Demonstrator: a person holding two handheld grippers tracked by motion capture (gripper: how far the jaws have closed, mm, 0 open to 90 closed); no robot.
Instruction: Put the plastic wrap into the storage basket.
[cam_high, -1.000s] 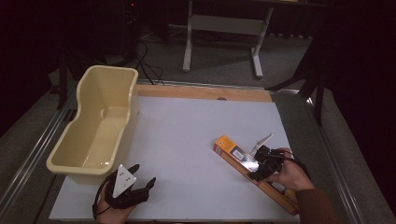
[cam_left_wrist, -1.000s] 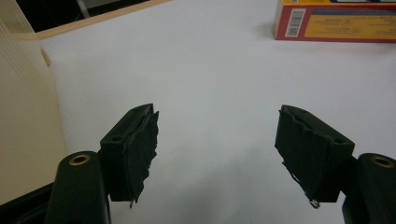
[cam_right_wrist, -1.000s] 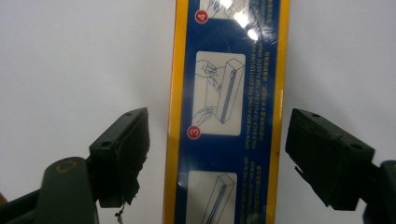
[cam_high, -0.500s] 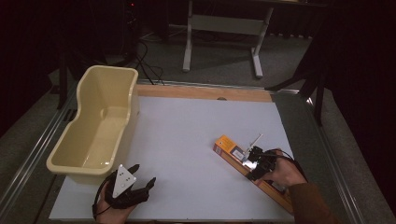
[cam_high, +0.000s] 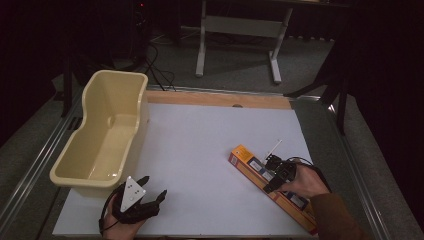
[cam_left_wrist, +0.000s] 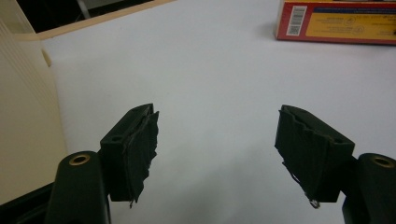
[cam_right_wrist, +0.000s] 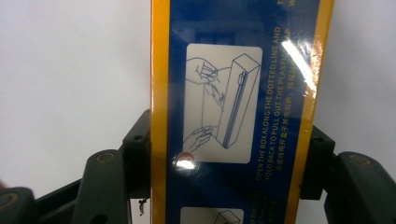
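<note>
The right gripper (cam_high: 274, 176) is down on the long orange and blue box (cam_high: 250, 166), which lies flat on the white table (cam_high: 200, 150) at its right side, running slantwise from the middle of the table toward the near right corner. In the right gripper view the box (cam_right_wrist: 240, 107) fills the space between the two black jaws, and each jaw sits against one long orange edge of it, so the gripper is clamped across the narrow width of the box; its jaws have just been closing, with the box between them. The blue face of the box shows a white drawing of hands pulling out a sheet and lines of yellow print. The person's right hand (cam_high: 305, 182) holds this gripper from the near side. The left gripper (cam_high: 147, 200) rests near the front left edge of the table, just beside the near end of the cream plastic tub (cam_high: 82, 172), and well apart from the box. In the left gripper view its jaws stand wide apart with bare white table (cam_left_wrist: 210, 93) between them, touching nothing; the tub wall (cam_left_wrist: 23, 116) is at the left of that view, and one end of the box (cam_left_wrist: 336, 21) is far off at the top right.
</note>
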